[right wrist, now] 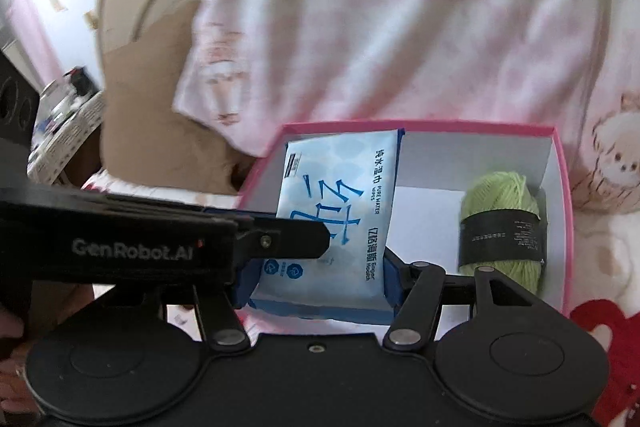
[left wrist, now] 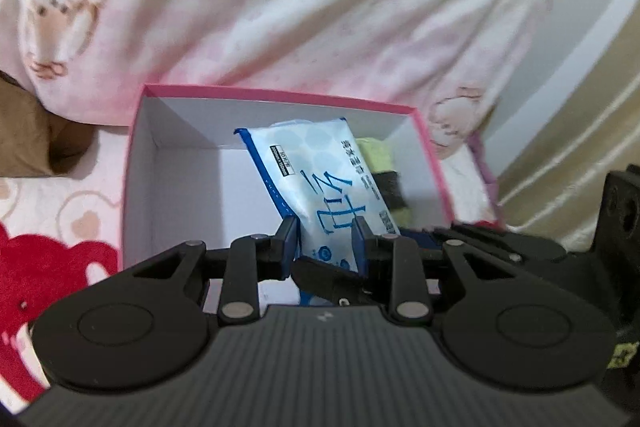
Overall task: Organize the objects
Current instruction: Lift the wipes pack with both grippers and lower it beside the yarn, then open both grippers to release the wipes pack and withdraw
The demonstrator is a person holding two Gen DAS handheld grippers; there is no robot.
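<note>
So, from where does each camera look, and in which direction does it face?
Left wrist: sits on the left gripper, looks forward and down along its fingers into the pink box; its own shut fingers pinch the wipes pack, and the right gripper shows at the right edge.
Right wrist: sits on the right gripper, looks down into the same box; its fingers clamp the pack's sides, and the left gripper crosses from the left.
Shared: box, wipes pack, green yarn ball, pink blanket.
</note>
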